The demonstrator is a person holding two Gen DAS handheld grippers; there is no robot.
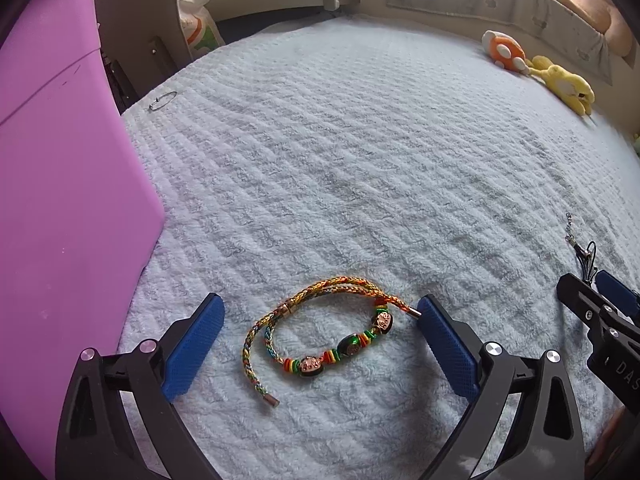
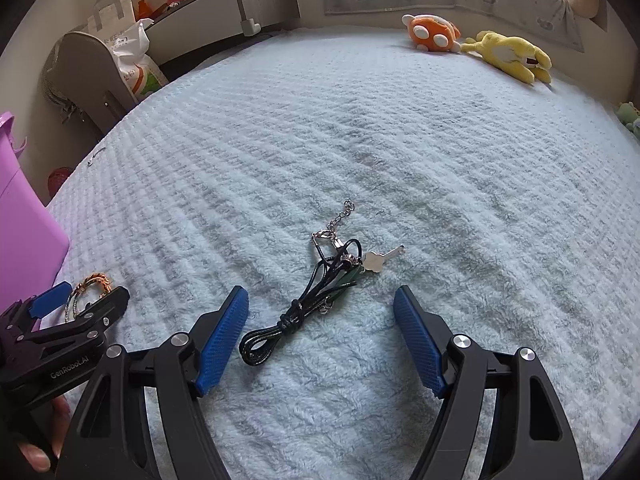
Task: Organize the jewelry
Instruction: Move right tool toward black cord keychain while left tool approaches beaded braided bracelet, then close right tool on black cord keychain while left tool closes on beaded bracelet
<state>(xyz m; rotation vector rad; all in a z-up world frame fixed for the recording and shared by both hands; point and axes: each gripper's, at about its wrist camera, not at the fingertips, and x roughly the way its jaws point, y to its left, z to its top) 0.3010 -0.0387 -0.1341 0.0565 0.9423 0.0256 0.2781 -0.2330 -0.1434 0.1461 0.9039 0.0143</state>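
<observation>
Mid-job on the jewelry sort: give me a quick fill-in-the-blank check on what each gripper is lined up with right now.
1. The braided bracelet lies between the pads of the ____ gripper.
2. The right gripper is lined up with a black cord necklace carrying a silver ____-shaped charm.
3. Both grippers stand ____, gripping nothing.
4. The stuffed toy beside the orange plush is ____ in colour.

Missing words: left; key; open; yellow

Left gripper jaws spread wide; right gripper jaws apart, angled down
</observation>
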